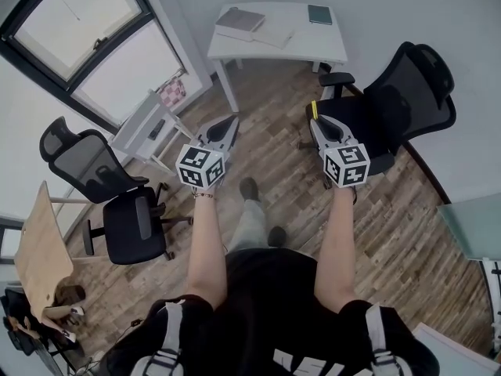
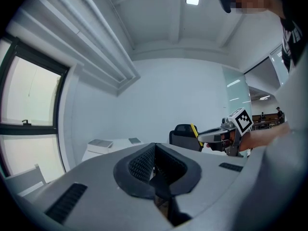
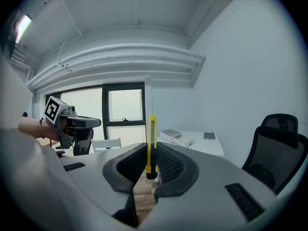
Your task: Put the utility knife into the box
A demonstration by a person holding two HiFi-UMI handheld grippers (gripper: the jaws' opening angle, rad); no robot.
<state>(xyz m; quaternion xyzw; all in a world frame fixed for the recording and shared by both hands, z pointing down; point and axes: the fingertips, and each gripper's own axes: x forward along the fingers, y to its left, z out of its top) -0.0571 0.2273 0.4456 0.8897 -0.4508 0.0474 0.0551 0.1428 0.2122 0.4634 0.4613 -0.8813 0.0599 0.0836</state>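
Note:
A yellow utility knife (image 3: 151, 143) stands upright between the pads of my right gripper (image 3: 150, 166), which is shut on it. In the head view the knife (image 1: 315, 110) pokes out at the tip of the right gripper (image 1: 316, 121), held above the wooden floor. My left gripper (image 1: 228, 125) hangs level with it to the left, and its jaws (image 2: 155, 171) are shut with nothing between them. The flat grey box (image 1: 240, 22) lies on the white table (image 1: 313, 49) ahead; it also shows small as the box (image 3: 171, 134) in the right gripper view.
A dark notebook (image 1: 319, 14) and papers also lie on the table. A black office chair (image 1: 395, 104) stands right next to the right gripper. Another black chair (image 1: 117, 206), a small white stand (image 1: 145, 131) and a wooden board (image 1: 39, 249) are at the left.

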